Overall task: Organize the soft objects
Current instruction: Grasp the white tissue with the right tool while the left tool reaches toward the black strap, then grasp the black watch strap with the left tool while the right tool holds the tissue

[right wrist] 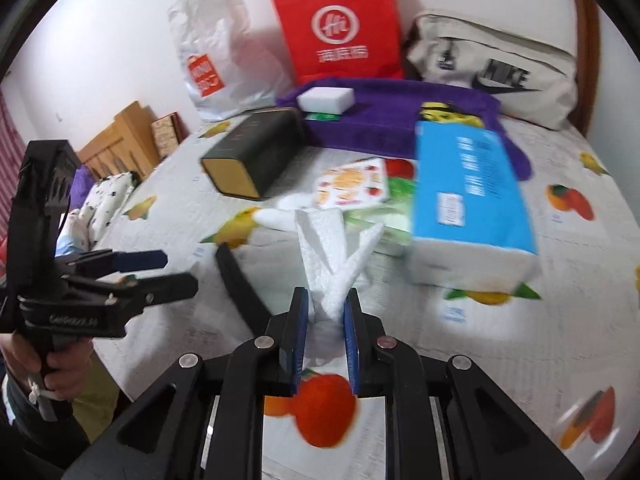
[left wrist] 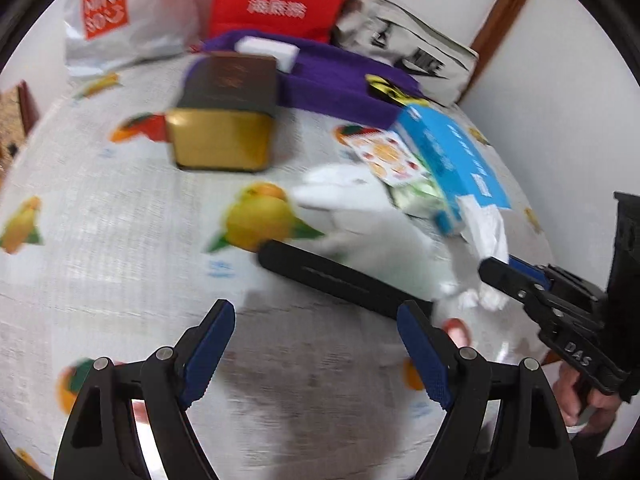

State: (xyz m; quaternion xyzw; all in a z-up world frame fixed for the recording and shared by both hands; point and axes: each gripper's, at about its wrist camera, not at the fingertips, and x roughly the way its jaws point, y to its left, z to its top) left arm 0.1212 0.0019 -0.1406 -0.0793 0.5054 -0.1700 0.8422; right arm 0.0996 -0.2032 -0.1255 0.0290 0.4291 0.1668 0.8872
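Note:
A crumpled white tissue lies on the fruit-print cloth, and my right gripper is shut on its near end. In the left wrist view the same tissue trails from the right gripper toward the blue tissue pack. My left gripper is open above bare cloth, with nothing between its fingers. It shows at the left of the right wrist view, left gripper. The blue tissue pack lies just right of the tissue.
A black strap lies beside the tissue. Behind it are a black-and-gold box, small printed packs and a purple towel with a white block on it. A red bag, a silver bag and a grey bag line the wall.

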